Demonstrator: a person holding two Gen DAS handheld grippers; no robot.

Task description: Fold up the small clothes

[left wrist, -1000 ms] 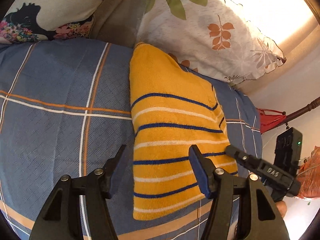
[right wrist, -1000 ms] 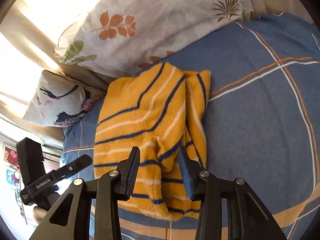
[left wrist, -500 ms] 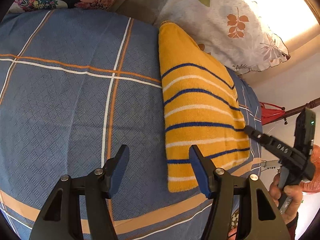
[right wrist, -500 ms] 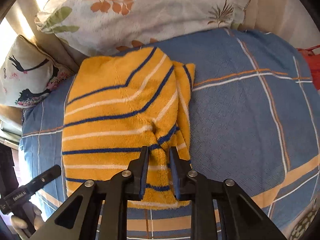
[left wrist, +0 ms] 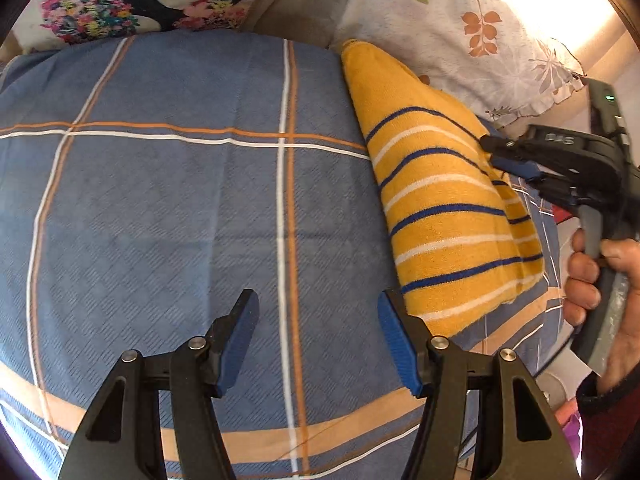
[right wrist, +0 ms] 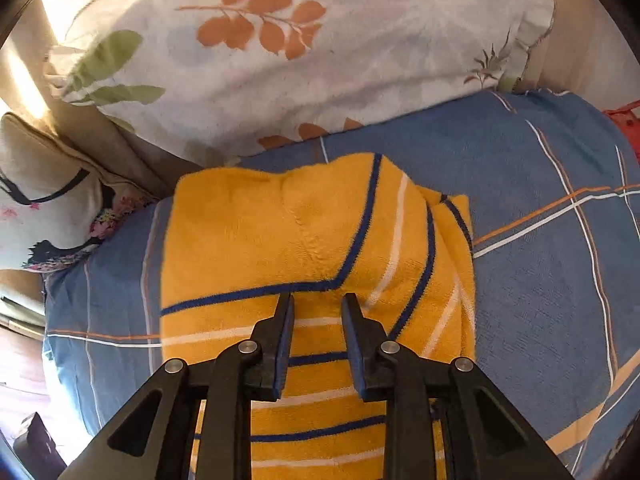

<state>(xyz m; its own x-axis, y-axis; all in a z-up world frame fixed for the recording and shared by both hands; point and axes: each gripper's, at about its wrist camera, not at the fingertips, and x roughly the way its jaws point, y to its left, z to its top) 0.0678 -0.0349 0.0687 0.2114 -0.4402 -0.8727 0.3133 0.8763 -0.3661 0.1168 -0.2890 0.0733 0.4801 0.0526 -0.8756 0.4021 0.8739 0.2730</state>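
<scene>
A yellow knitted garment with blue and white stripes (left wrist: pixel 436 200) lies folded on the blue checked bedspread (left wrist: pixel 180 208), its far end by the leaf-print pillow. My left gripper (left wrist: pixel 318 312) is open and empty over the bare bedspread, left of the garment's near corner. My right gripper (right wrist: pixel 318 316) hovers right over the garment (right wrist: pixel 280 240), jaws a small gap apart with nothing between them. It shows from the side in the left wrist view (left wrist: pixel 516 160), at the garment's right edge.
A white leaf-print pillow (right wrist: pixel 300 52) lies behind the garment. A floral bird cushion (right wrist: pixel 36 220) sits at the back left. A red cloth (right wrist: pixel 624 120) shows past the bed's right edge. A person's hand (left wrist: pixel 600 272) holds the right gripper handle.
My left gripper has moved left off the garment onto bare bedspread. My right gripper pinched the garment's folded edge, then opened a little and moved forward over its middle.
</scene>
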